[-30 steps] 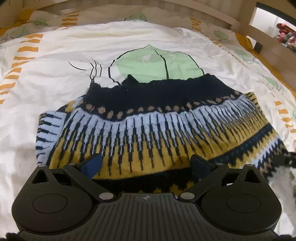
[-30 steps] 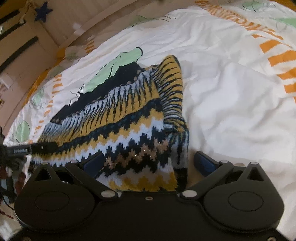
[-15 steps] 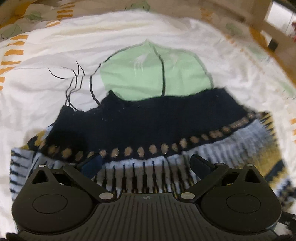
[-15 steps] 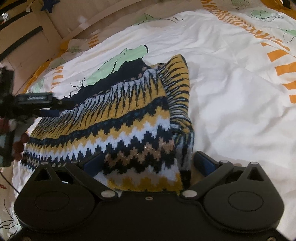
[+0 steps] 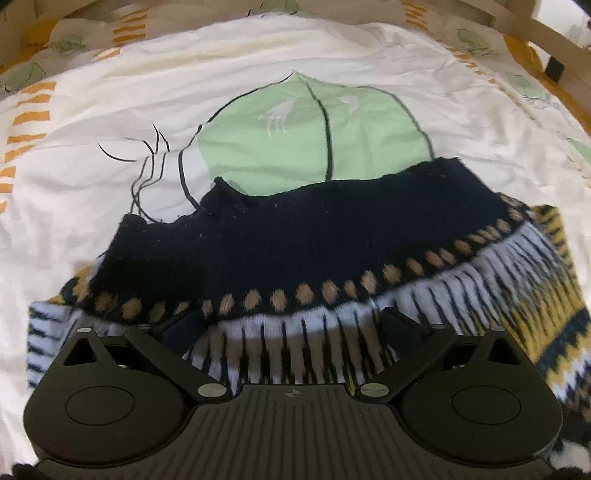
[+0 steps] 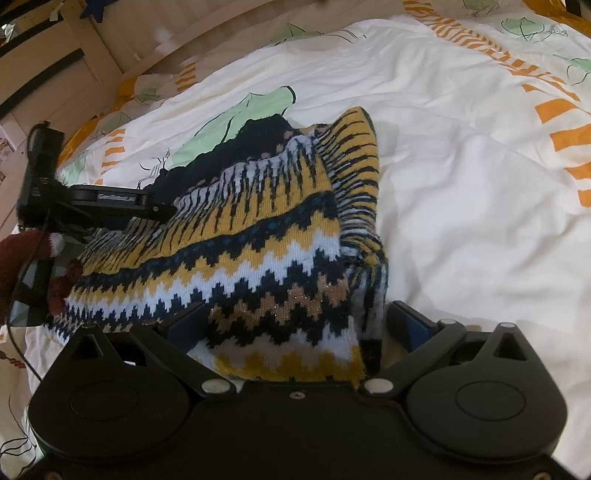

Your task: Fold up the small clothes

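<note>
A small knitted sweater (image 5: 332,251) with navy top, tan dots and white, yellow and navy zigzag bands lies on the bed. It also shows in the right wrist view (image 6: 266,236). My left gripper (image 5: 291,328) is open, its fingers wide apart over the white striped band just below the navy part. My right gripper (image 6: 295,325) is open over the sweater's near hem, with the zigzag bands between its fingers. The left gripper (image 6: 110,206) shows at the sweater's left side in the right wrist view.
The bed has a white duvet (image 5: 258,81) with a green leaf print (image 5: 306,136) and orange dashes. A wooden bed frame (image 5: 554,33) runs along the far right. In the right wrist view a wooden rail (image 6: 122,40) stands at the far left.
My left gripper has moved forward over the sweater, from the yellow bands to the white band near the navy top. My right gripper has stayed at the hem, tilting slightly.
</note>
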Action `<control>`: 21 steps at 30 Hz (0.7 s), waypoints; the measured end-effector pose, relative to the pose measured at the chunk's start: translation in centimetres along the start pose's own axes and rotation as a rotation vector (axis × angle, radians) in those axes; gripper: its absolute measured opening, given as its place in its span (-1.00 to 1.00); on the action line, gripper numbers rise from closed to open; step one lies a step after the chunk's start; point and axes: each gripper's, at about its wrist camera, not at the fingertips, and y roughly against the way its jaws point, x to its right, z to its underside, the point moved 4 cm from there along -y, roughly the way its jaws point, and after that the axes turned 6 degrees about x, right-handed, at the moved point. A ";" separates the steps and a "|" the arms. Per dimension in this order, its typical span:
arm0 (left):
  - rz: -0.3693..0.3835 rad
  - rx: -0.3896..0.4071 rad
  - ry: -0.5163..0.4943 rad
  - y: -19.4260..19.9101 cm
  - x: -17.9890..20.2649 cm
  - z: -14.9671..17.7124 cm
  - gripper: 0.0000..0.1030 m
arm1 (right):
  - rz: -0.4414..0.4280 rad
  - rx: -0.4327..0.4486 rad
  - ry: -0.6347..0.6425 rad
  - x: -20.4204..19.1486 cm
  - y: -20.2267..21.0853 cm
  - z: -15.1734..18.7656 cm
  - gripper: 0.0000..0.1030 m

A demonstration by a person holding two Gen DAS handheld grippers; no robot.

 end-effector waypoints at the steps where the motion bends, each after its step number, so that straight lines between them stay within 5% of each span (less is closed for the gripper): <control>1: 0.007 0.010 -0.001 0.7 0.0 0.2 0.98 | 0.000 0.000 0.000 0.0 0.0 0.0 1.00; 12: 0.045 -0.008 -0.053 4.1 -0.3 5.6 0.99 | -0.045 0.021 -0.105 0.9 0.2 -0.4 1.00; 21: 0.049 0.077 -0.027 7.4 -3.8 3.8 0.98 | -0.172 0.080 -0.264 3.0 -0.6 -1.8 1.00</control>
